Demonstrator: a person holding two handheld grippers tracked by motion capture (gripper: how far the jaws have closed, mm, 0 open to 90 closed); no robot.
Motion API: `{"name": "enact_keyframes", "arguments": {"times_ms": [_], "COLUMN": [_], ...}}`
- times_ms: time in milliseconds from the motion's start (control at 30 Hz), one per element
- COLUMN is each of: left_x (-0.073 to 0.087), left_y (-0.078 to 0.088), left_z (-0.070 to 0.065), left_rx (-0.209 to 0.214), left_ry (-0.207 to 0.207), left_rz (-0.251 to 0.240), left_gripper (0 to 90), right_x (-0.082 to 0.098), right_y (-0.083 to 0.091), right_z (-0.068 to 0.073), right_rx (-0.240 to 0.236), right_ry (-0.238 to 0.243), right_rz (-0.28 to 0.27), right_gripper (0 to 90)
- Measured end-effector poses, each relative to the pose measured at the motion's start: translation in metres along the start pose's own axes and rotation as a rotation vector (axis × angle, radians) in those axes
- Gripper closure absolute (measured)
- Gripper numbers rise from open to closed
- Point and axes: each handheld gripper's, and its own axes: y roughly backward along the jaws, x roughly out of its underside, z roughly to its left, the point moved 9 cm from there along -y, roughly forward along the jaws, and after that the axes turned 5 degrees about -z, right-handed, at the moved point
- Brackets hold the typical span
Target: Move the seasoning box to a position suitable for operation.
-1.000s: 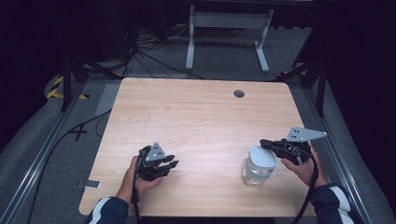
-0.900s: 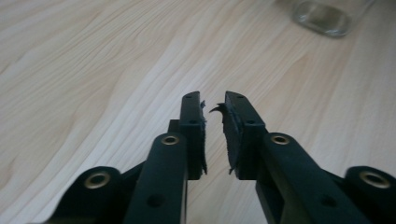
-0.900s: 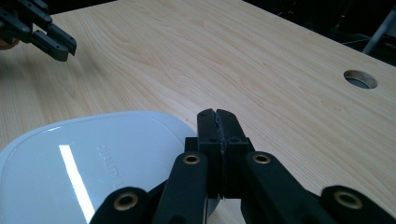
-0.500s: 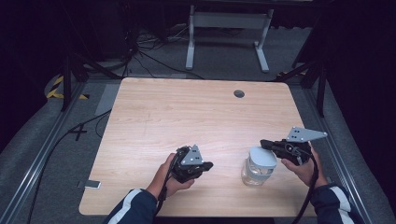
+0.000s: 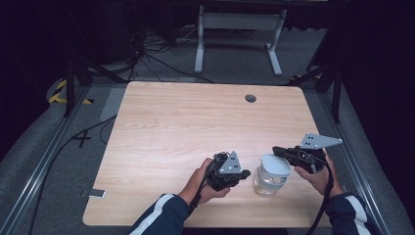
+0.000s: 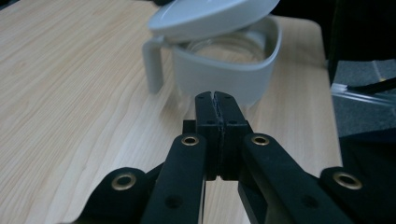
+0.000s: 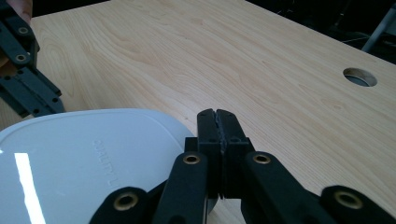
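From the high view, your left gripper hangs near the table's near edge, jaws pressed together on nothing, just left of the clear container with its white lid; your right gripper sits at the lid.

In the left gripper view, the jaws are together, the container just ahead, its lid tilted.

In the right gripper view, your jaws are together over the lid's edge; embossed lettering reads "QUALITY L", the rest hidden.

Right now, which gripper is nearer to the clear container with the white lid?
Right. The right gripper rests shut at the white lid of the clear container, at its right. The left gripper, also shut, is just left of it, apart.
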Motion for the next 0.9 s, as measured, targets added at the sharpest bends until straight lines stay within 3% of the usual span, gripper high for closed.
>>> {"name": "enact_keyframes", "arguments": {"times_ms": [267, 500, 600, 900], "left_x": [-0.022, -0.029, -0.036, -0.05], "left_y": [-0.019, -0.022, -0.022, -0.019], "left_z": [-0.014, -0.015, -0.016, -0.013], "left_rx": [0.027, 0.021, 0.026, 0.009], "left_ry": [-0.07, -0.063, -0.078, -0.085], "left_rz": [0.009, -0.009, -0.019, -0.034], "left_gripper": [89.4, 89.4, 89.3, 88.6], "right_x": [0.001, 0.002, 0.003, 0.001], "right_y": [-0.001, -0.002, -0.002, 0.007], "right_z": [0.001, 0.001, 0.0, -0.012], "right_rx": [-0.005, -0.001, 0.003, 0.058], "right_ry": [0.001, 0.002, 0.002, -0.013], "right_rz": [0.007, 0.012, 0.013, -0.007], "right_gripper": [89.7, 89.7, 89.3, 87.8]}}
